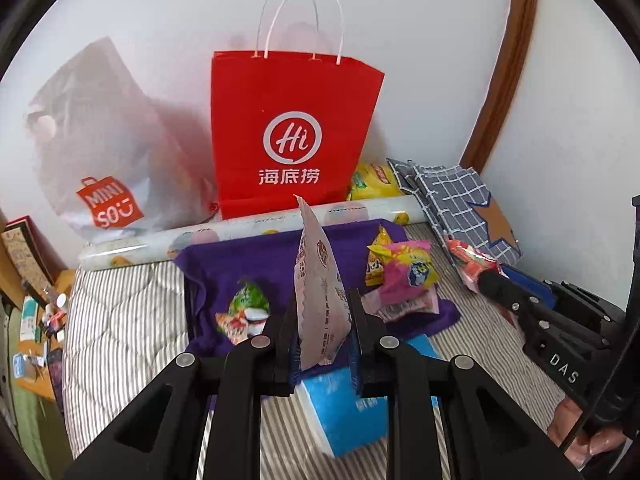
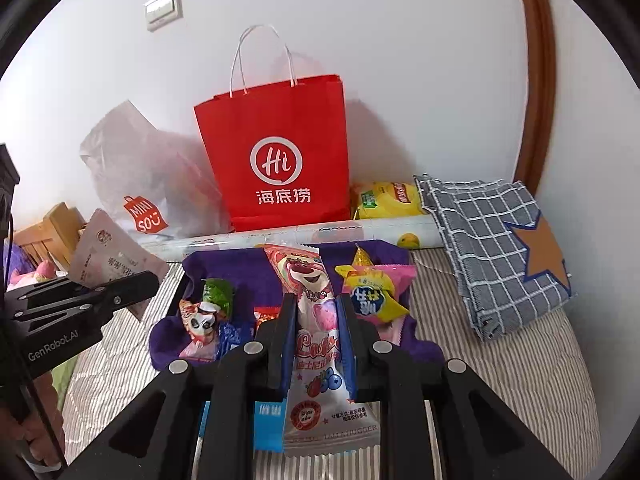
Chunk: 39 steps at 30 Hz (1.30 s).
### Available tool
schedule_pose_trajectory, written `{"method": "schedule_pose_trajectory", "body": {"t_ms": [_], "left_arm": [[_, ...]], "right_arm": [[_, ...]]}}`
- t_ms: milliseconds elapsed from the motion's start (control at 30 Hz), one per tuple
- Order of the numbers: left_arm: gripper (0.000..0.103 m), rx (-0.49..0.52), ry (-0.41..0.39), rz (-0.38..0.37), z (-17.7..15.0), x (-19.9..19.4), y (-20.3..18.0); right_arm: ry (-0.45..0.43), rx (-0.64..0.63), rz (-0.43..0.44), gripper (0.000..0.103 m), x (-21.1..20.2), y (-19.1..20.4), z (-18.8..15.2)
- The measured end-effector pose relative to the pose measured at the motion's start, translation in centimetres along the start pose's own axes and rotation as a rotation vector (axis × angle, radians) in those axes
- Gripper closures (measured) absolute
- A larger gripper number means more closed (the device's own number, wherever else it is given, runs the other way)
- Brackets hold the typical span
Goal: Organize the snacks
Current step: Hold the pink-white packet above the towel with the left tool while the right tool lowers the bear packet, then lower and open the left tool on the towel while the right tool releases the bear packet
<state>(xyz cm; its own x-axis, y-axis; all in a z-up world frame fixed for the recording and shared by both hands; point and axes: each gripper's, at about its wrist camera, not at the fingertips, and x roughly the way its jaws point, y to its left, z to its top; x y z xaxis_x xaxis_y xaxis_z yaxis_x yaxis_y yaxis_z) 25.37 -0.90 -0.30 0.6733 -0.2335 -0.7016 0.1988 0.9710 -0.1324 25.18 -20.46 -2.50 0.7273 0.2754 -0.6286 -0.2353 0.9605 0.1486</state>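
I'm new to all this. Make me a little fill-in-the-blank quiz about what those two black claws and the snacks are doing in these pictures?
1. The left gripper is shut on a pale pinkish ____.
2. The packet with the pink bear is held by the ____ gripper.
3. The tall paper bag against the wall is coloured ____.
4. The loose snacks lie on a ____ cloth.

Missing words: packet; right; red; purple

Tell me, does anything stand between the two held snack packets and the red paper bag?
The long printed roll lies crosswise in front of the red paper bag, beyond the purple cloth. Otherwise nothing visible blocks the pink bear packet or the pale packet.
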Motion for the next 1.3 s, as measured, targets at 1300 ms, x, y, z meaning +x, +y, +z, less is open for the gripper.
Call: {"method": "schedule_pose_trajectory", "body": {"t_ms": [1300], "left_arm": [[0.083, -0.048, 0.216, 0.018, 0.1, 14.7, 4.6]], "right_arm": [[0.178, -0.04, -0.012, 0.083, 14.2, 0.4, -1.4]]}}
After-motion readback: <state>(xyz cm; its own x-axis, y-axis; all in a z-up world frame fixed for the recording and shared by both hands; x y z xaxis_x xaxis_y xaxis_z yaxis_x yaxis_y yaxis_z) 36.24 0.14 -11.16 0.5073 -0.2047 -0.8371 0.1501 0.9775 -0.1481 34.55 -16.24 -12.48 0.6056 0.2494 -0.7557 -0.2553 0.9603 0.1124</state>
